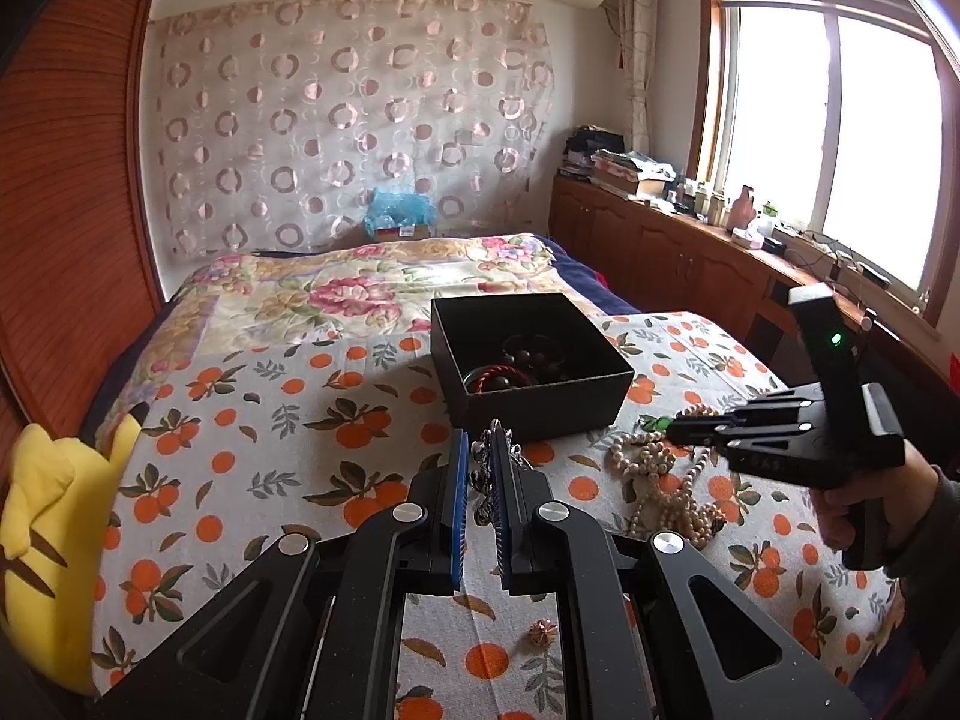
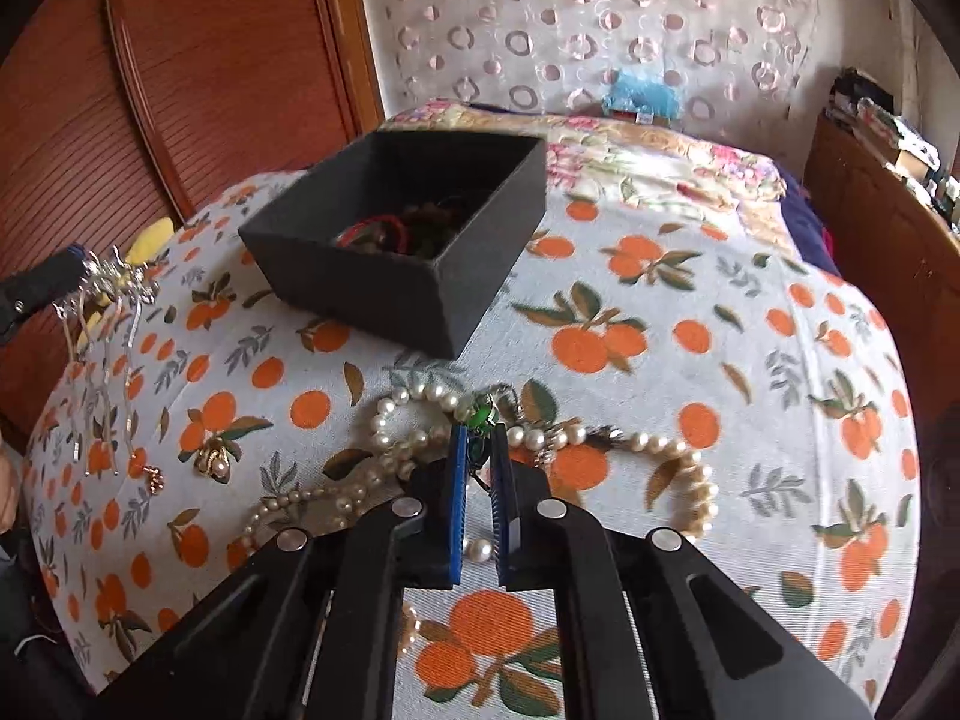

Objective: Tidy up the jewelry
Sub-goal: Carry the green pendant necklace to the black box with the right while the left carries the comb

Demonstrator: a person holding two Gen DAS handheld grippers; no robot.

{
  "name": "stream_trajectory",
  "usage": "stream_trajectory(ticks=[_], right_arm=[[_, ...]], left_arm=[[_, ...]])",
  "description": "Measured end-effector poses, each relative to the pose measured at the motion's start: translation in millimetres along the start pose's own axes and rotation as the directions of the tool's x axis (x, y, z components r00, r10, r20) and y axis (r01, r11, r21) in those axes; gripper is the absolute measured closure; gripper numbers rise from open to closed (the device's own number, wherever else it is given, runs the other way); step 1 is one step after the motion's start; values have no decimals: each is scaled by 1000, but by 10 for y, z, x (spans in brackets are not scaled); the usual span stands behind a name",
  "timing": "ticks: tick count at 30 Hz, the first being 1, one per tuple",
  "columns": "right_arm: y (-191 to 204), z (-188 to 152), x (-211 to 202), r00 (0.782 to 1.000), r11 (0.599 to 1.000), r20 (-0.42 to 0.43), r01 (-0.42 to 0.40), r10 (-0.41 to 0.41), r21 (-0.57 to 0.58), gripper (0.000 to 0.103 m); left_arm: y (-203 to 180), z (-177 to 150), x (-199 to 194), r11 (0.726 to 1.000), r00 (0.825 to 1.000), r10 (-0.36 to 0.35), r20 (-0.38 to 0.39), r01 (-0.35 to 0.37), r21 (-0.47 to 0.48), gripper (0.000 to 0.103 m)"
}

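1. Black cardboard box (image 1: 531, 360) sits open on the orange-print bedspread (image 1: 270, 438), at centre frame in the left wrist view and upper centre in the right wrist view; a red cord bracelet (image 2: 375, 228) and dark beads (image 1: 540, 354) lie inside it.
2. Left gripper (image 1: 480, 480), at lower centre of its own view, has its 2 blue pads pinched on a silver tassel ornament (image 2: 111, 300), which hangs clear of the bedspread at the left edge of the right wrist view.
3. Right gripper (image 2: 478, 468), at lower centre of its view, is closed on a green pendant (image 2: 482, 414) that lies against the pearl necklace (image 2: 690, 468).
4. Pearl necklace sprawls on the bedspread just in front of the box.
5. Gold pearl brooch (image 2: 214, 459) lies at lower left, apart from the strands.
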State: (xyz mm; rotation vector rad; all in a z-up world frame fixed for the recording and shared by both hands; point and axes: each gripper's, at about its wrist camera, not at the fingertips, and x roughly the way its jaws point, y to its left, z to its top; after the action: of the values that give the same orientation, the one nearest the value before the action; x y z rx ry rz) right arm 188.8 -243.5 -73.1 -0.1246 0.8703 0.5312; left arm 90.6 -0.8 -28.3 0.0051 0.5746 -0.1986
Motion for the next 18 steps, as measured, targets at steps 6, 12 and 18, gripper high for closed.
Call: stream_trajectory(ticks=[6, 12, 18], right_arm=[[-121, 132, -430, 996, 1000, 91, -2, 3, -2, 95], [-124, 259, -725, 990, 1000, 143, 8, -4, -26, 95], [-45, 391, -742, 988, 999, 157, 5, 3, -49, 95]], left_arm=[[-4, -7, 1, 1000, 1000, -2, 1, 2, 0, 96], [-1, -3, -4, 1000, 1000, -4, 3, 4, 4, 96], [-37, 125, -17, 1000, 1000, -4, 24, 4, 17, 96]])
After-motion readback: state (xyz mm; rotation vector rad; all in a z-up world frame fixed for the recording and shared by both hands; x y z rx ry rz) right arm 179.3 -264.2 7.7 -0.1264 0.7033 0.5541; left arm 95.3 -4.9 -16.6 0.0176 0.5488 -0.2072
